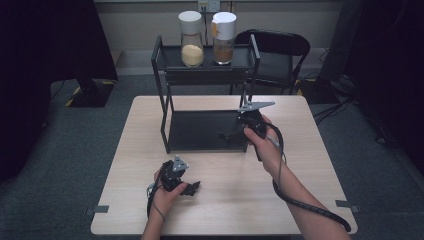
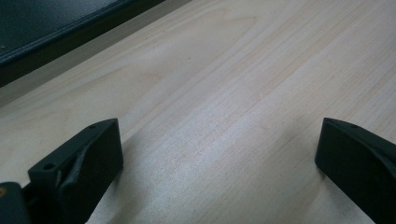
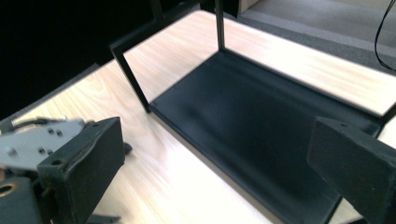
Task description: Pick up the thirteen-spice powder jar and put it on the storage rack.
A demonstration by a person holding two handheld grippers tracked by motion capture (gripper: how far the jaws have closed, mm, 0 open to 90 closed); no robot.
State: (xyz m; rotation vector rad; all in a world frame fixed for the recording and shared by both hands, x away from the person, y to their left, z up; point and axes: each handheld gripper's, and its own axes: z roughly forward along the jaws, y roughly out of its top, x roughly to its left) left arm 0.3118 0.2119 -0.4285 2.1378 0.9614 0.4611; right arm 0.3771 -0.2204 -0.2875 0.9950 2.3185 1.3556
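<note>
A black two-tier rack [image 1: 165,107] stands at the back middle of the wooden table [image 1: 300,165]. On its top shelf are two white-lidded jars: one with yellow powder [image 1: 191,39], one with brown contents [image 1: 223,37]. My right gripper [image 1: 227,136] is at the rack's front right corner and points left over the bare lower shelf [image 3: 261,121]; its jaws [image 3: 215,140] are open and hold nothing. My left gripper [image 1: 192,188] lies low over the table near the front, with its jaws [image 2: 218,140] wide open above bare wood. The rack's base edge [image 2: 46,28] shows at the upper left in the left gripper view.
A black folding chair [image 1: 280,50] stands behind the table at the right. Dark equipment and cables sit on the grey floor at both sides. The left gripper's grey plate [image 3: 28,140] shows behind my right gripper's left jaw.
</note>
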